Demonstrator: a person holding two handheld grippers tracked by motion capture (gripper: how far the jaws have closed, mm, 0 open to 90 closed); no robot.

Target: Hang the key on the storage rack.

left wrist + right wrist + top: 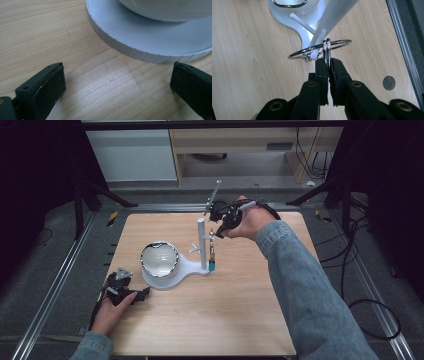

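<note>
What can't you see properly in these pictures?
- Bowl: the left gripper view shows just its underside, cut by the top edge.
- Key ring: too small to make out in the high view; what hangs below it is blurred.
- Right gripper: its pads hide part of the small ring they clamp.
- White stand: blurred up close in the right gripper view.

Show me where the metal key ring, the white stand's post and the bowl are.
metal key ring (337, 44): right gripper view, on the large ring's right arc.
white stand's post (202, 245): high view, midway up the upright post.
bowl (159, 259): high view, on its white inside.
</note>
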